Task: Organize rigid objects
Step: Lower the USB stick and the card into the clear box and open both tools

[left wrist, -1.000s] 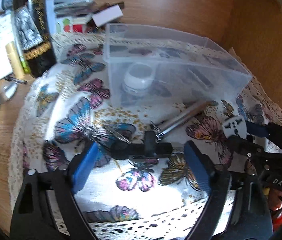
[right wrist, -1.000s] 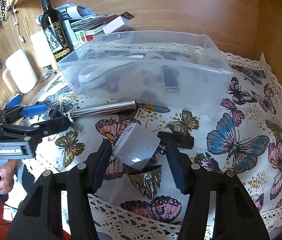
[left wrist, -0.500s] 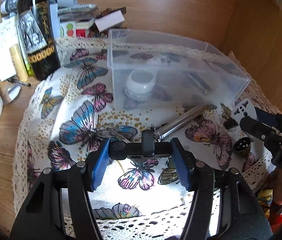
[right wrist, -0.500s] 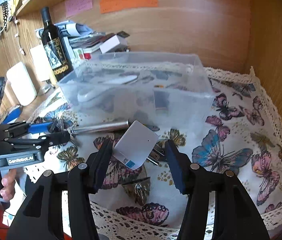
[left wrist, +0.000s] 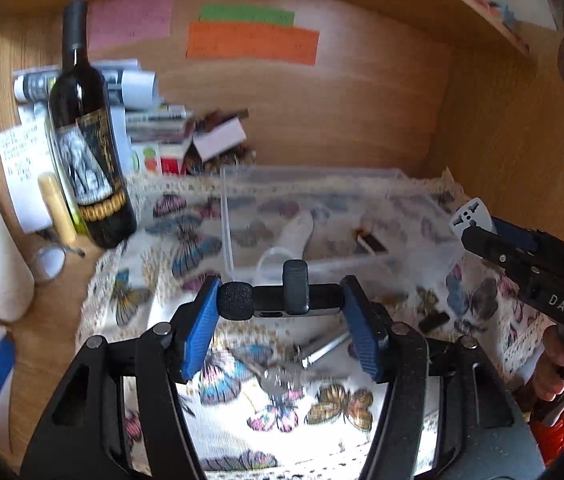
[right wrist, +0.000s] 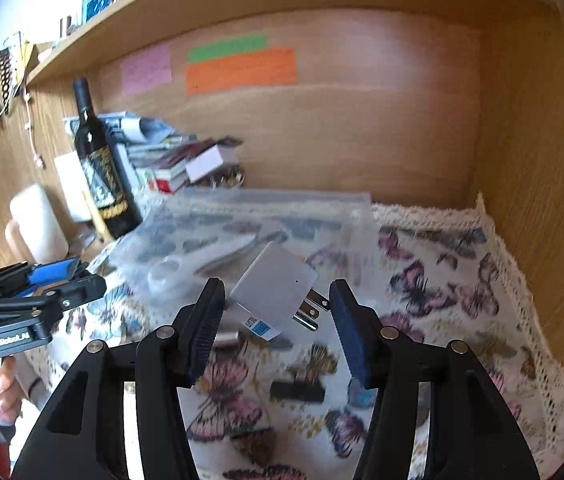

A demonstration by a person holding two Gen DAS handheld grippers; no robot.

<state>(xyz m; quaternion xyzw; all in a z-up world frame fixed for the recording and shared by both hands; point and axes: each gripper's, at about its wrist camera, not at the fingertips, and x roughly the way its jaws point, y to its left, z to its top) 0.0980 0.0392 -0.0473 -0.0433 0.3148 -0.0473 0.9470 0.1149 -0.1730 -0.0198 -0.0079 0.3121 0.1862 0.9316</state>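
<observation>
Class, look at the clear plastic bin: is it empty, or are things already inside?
Not empty. Through the clear plastic bin's walls a white object and a small dark item show.

The left gripper point(left wrist: 280, 304) was raised above the cloth, its blue pads clamped on the ends of a clip-on wireless microphone point(left wrist: 280, 300). The right gripper point(right wrist: 278, 312) was lifted too, pinching a white plug adapter point(right wrist: 272, 296) between its fingers.
</observation>
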